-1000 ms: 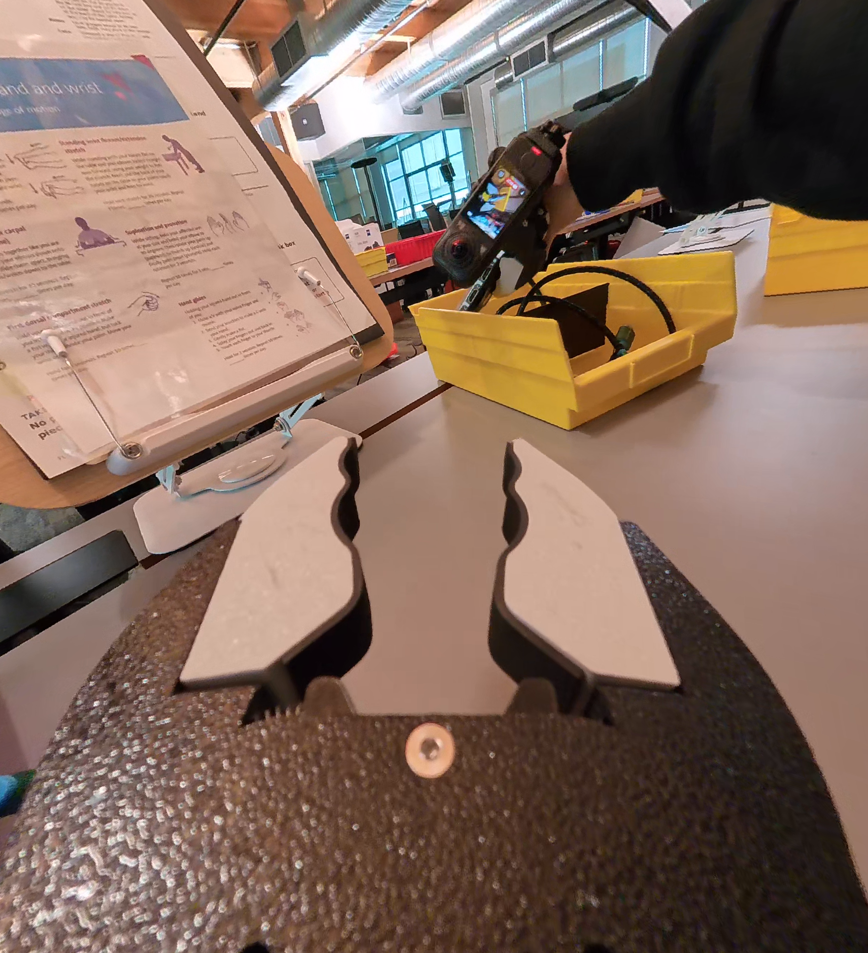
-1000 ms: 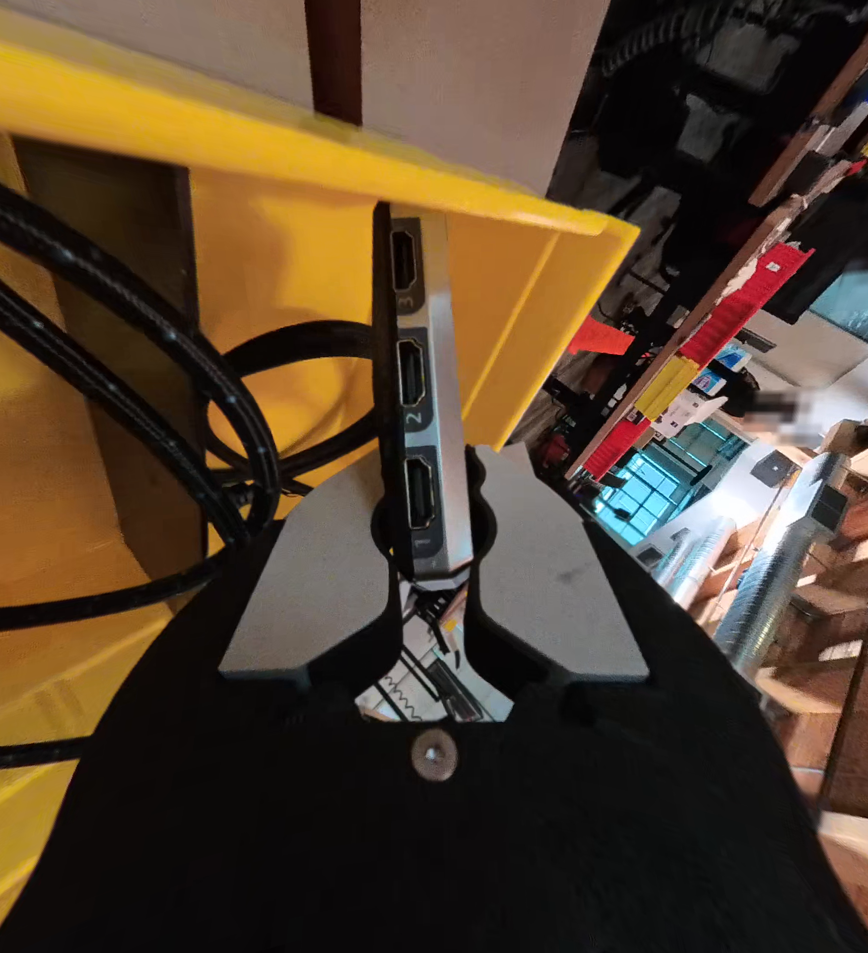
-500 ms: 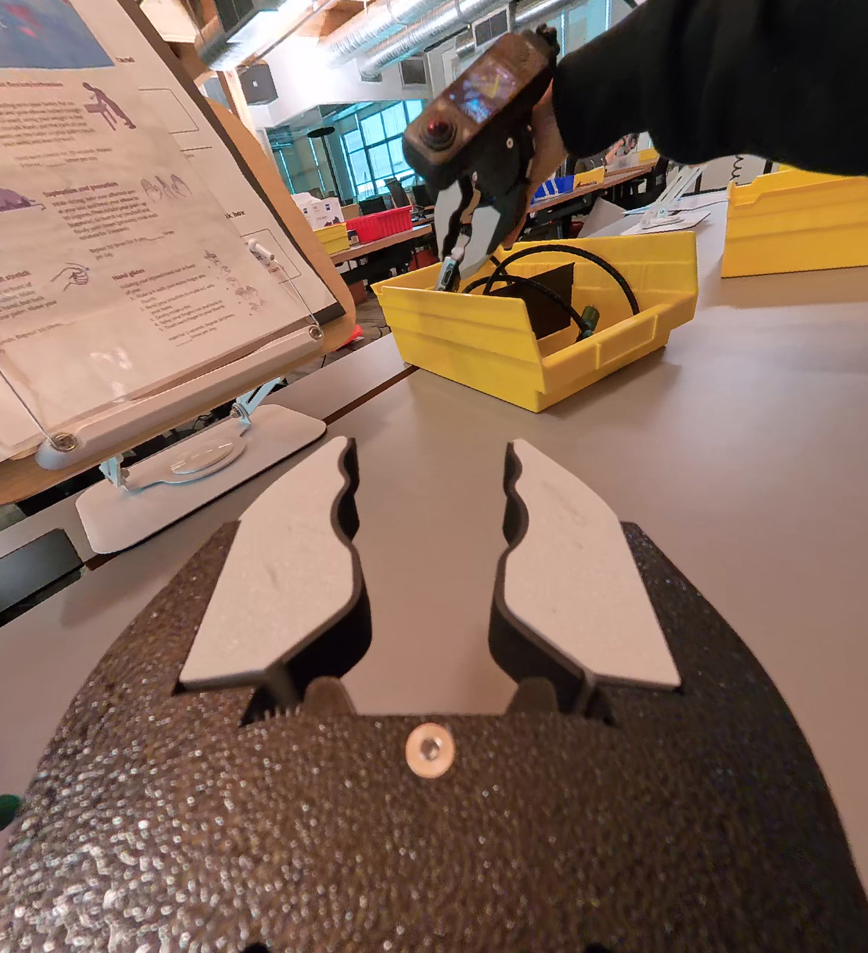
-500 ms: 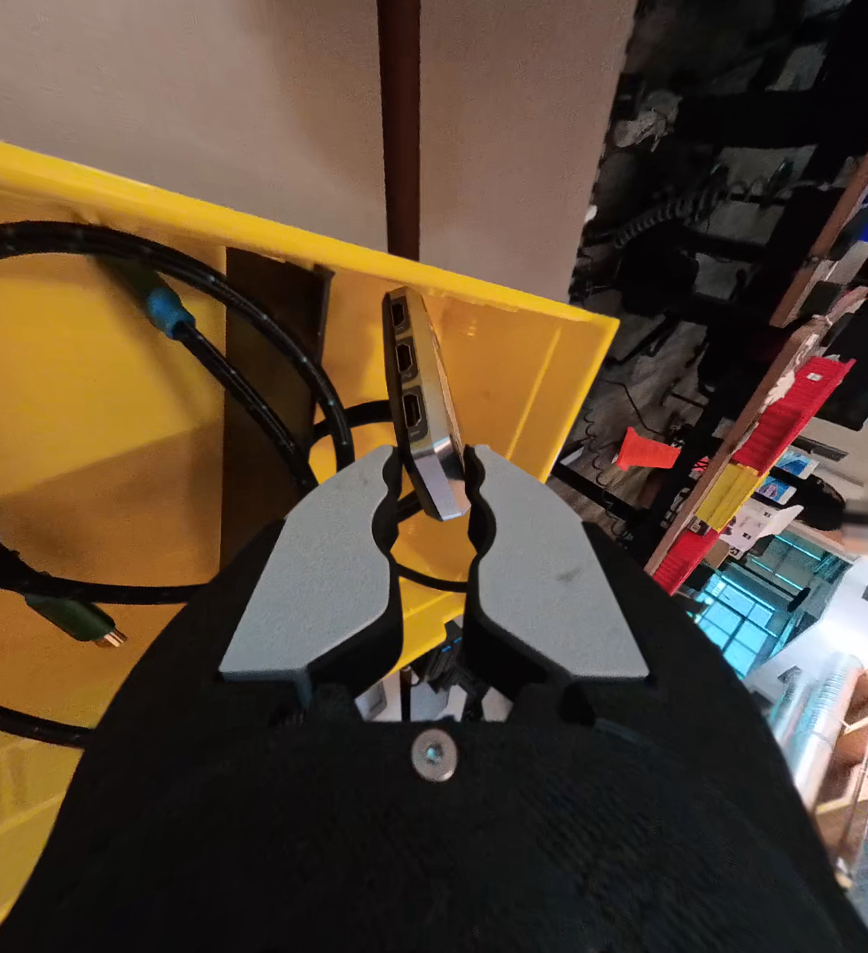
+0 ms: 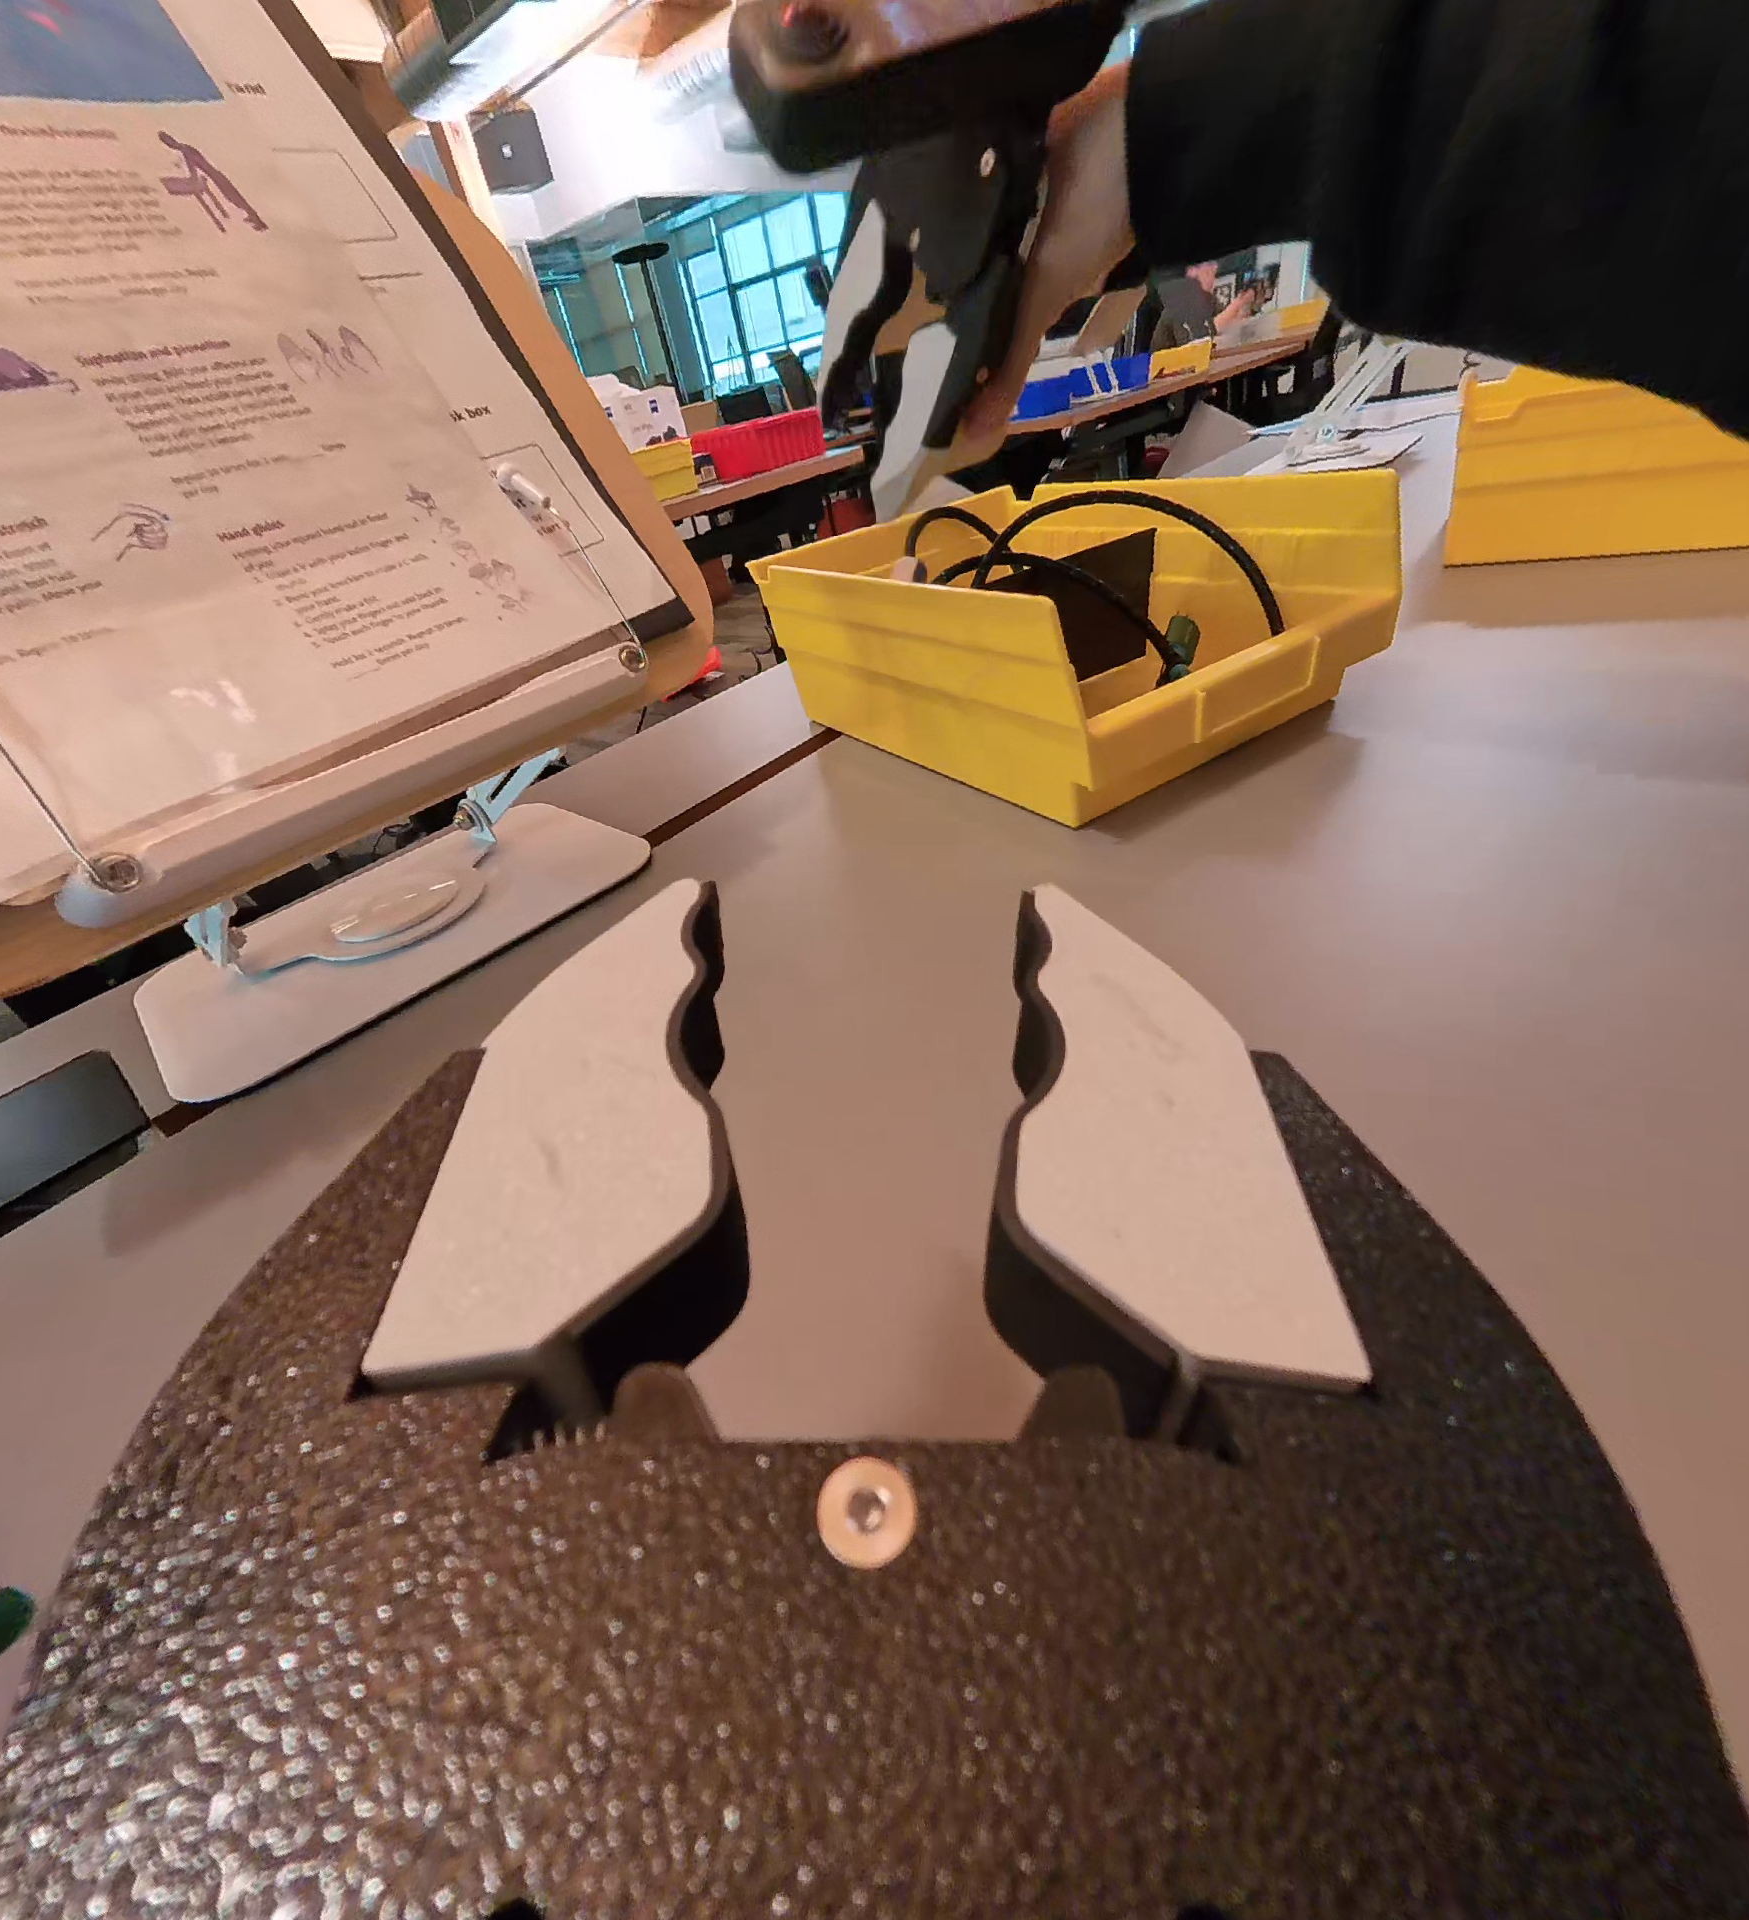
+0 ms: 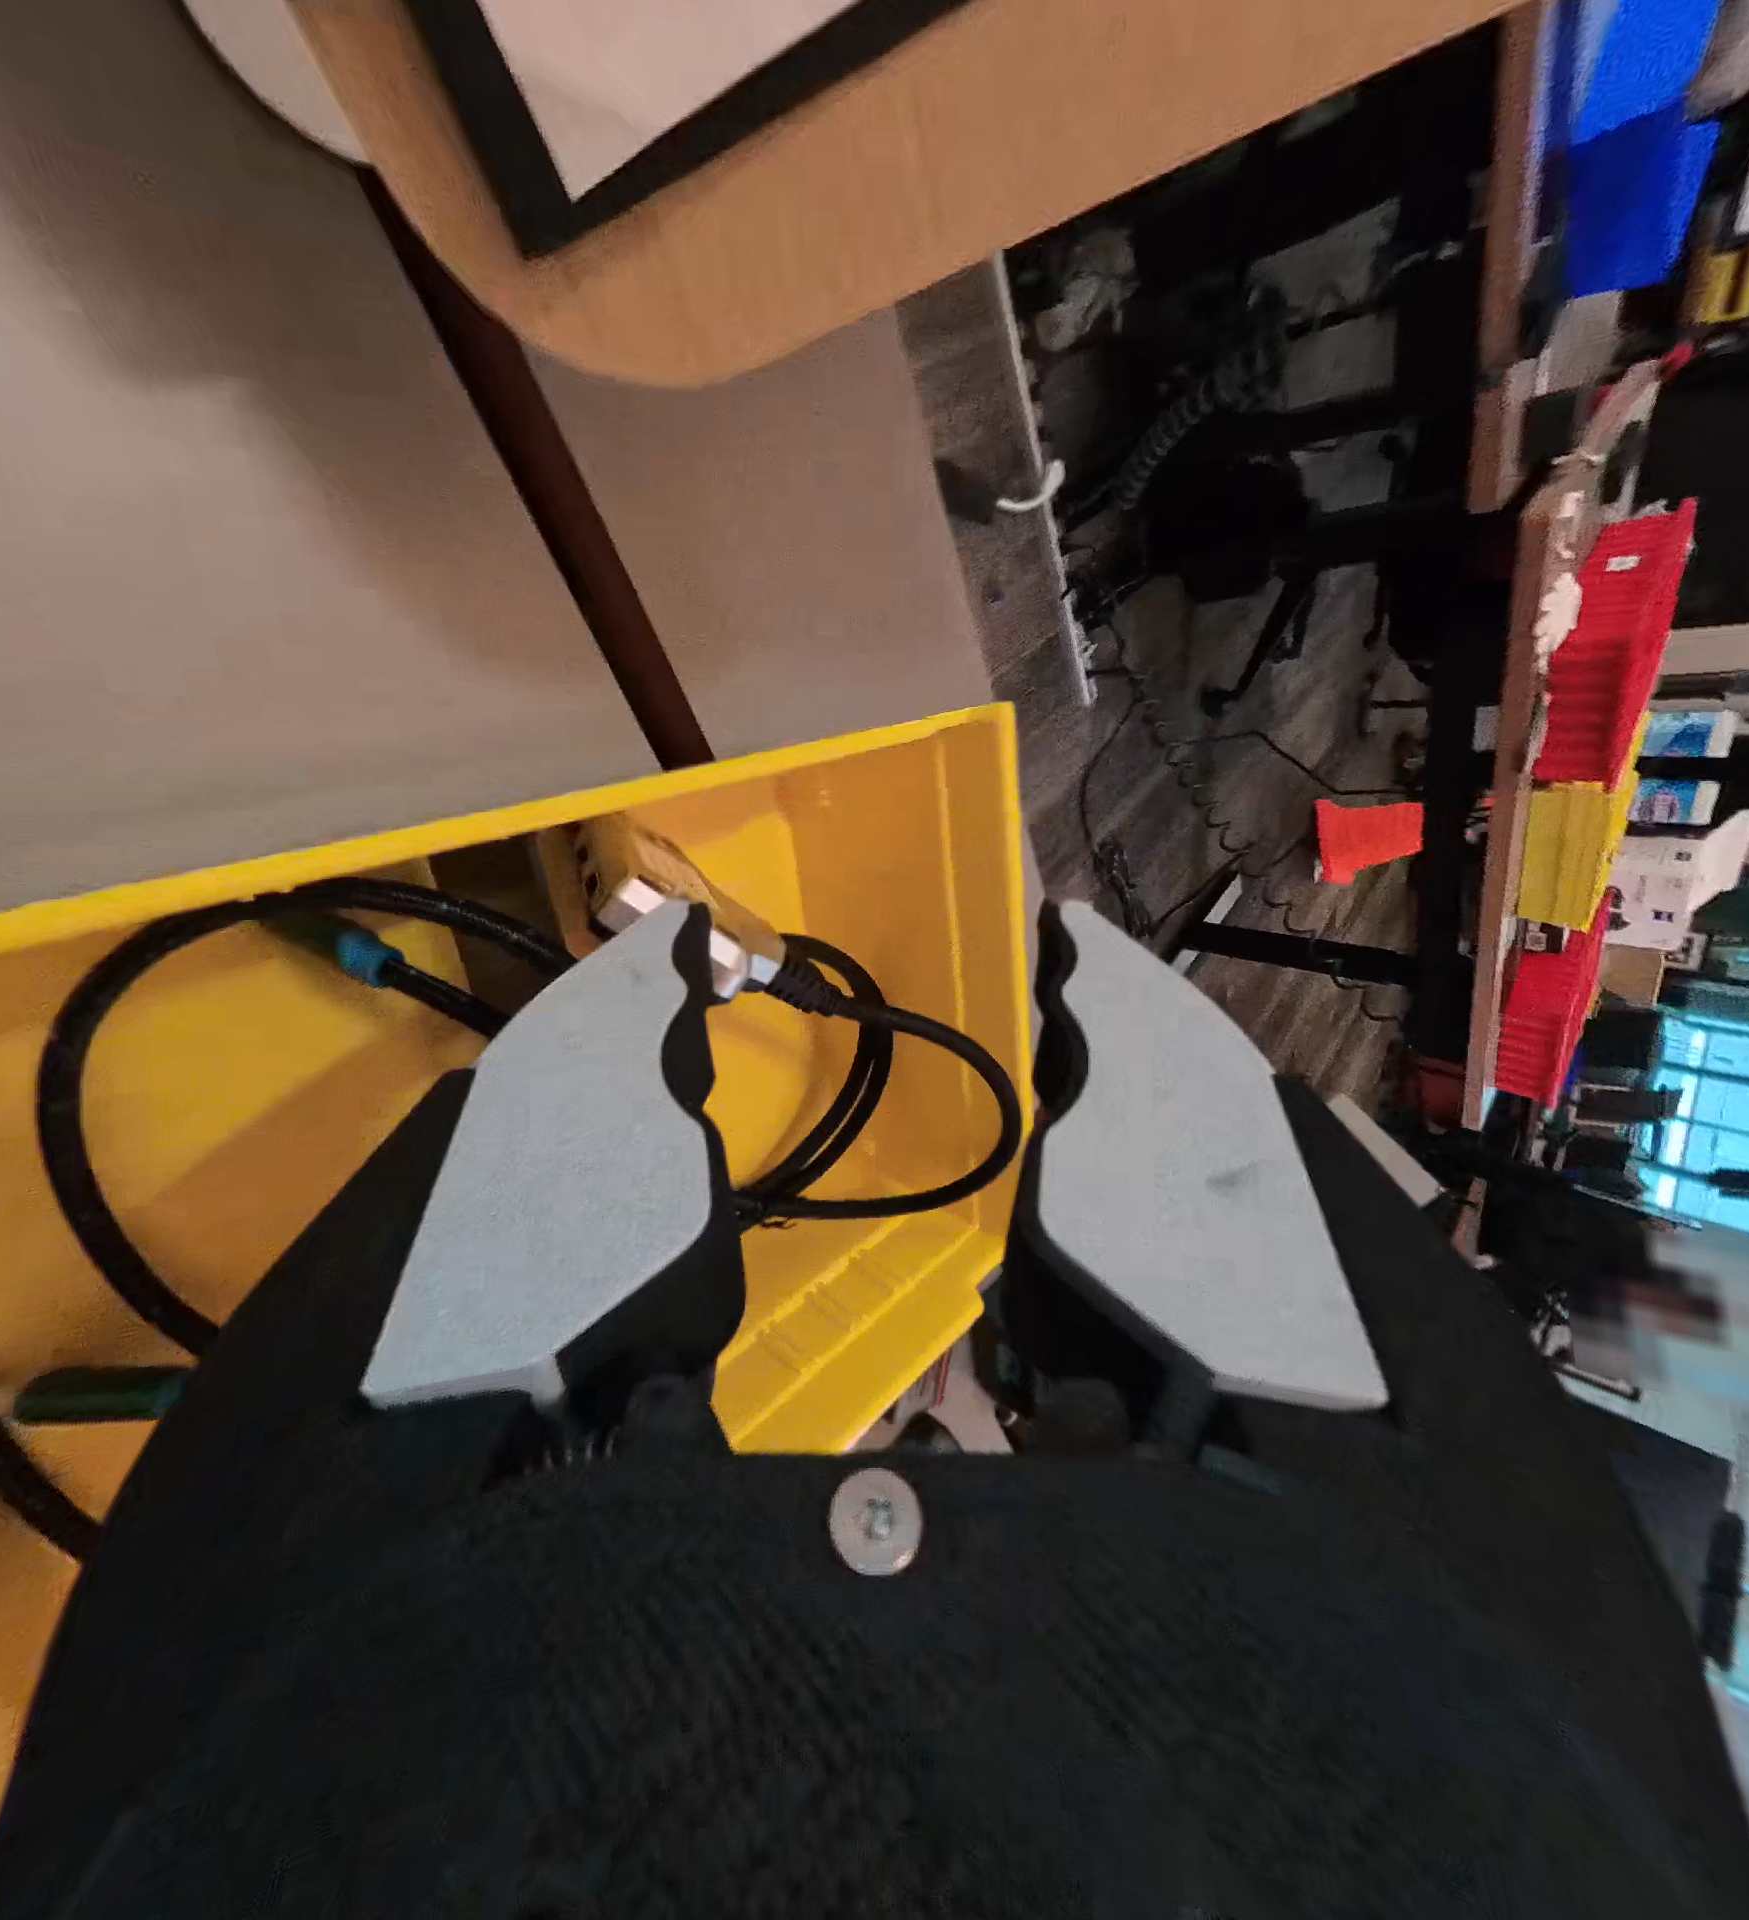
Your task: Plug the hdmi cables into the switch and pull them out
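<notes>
Your left gripper [image 5: 865, 961] hangs low over the grey table [image 5: 1472, 935], its two pale fingers [image 5: 579, 1132] spread apart with only bare tabletop between them. Your right gripper [image 6: 865, 961] is released too: its jaws stand wide and hold nothing. It is above the far end of the yellow bin [image 6: 880, 790]. The switch [image 6: 641, 873] lies inside this bin against the wall, a small silver-grey piece partly hidden behind the tip of the right gripper's left finger [image 6: 579, 1132], and a thin black lead [image 6: 953, 1049] curls out from it. Thicker black hdmi cables [image 6: 101, 987] loop through the bin; one has a blue collar [image 6: 361, 951], another a green plug [image 6: 91, 1392], both lying loose. From the left wrist view the same bin [image 5: 953, 665] sits well ahead on the table, and a document stand [image 5: 330, 665] with printed pages is at the left side.
</notes>
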